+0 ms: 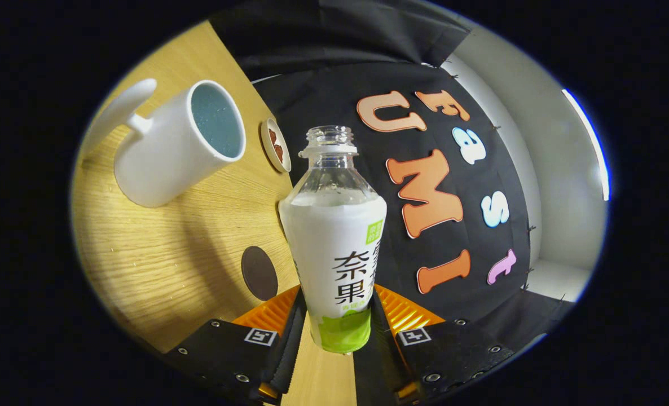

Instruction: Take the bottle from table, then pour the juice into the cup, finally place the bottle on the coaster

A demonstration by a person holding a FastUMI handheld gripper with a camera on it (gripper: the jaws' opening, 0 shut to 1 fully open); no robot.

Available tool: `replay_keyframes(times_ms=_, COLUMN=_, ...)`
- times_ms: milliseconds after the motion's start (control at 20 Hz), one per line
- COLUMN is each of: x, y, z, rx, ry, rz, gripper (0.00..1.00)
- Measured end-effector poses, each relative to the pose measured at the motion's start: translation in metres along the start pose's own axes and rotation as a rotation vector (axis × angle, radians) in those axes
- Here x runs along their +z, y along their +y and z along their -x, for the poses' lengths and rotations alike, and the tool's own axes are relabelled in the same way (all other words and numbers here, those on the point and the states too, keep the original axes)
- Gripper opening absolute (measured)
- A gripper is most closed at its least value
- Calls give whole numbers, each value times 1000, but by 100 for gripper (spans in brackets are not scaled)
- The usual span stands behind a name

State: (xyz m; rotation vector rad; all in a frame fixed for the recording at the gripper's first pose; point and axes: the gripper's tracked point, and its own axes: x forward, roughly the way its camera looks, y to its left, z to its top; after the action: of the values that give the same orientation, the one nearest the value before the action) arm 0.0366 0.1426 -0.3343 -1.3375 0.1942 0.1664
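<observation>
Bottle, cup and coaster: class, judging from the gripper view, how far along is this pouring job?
Done: the bottle, uncapped, is gripped between the fingers and tilted, the table slanting beside it. In hand: it is being held near the white cup, which sits beyond the fingers; no juice is leaving the bottle's mouth, and its liquid level looks high. Left: pouring into the cup, then standing the bottle on the dark round coaster.

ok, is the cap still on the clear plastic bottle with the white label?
No, the clear plastic bottle, clamped between the gripper fingers, has a bare, open threaded neck.
</observation>
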Motion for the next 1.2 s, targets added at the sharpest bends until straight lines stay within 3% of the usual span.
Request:
replay_keyframes(times_ms=800, x=16, y=-8, z=-8, rx=-65, ry=-83, rz=248, gripper=63)
replay_keyframes(times_ms=1200, x=17, y=-7, z=-9, rx=-71, ry=-100, rz=308, gripper=63)
